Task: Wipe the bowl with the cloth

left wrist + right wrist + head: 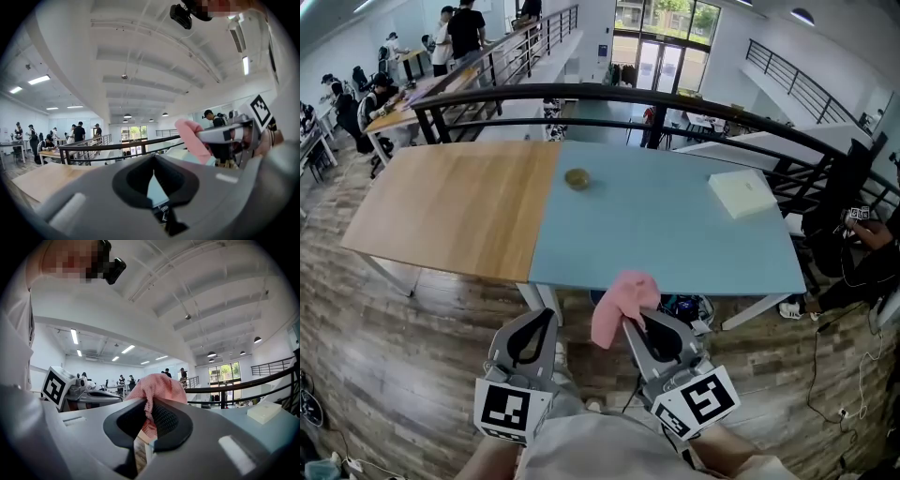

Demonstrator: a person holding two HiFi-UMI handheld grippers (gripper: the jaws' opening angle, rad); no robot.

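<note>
Well ahead across the table, bowl sits about midway between them: right gripper clamped on pink cloth, left gripper closed, empty.

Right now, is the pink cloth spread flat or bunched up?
Bunched up. The pink cloth hangs as a crumpled lump from the right gripper, whose jaws are shut on one part of it.

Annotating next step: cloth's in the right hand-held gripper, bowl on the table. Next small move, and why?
Probably reach the right hand-held gripper forward toward the bowl: it pinches the cloth, yet both hang short of the table, far from the bowl.
</note>
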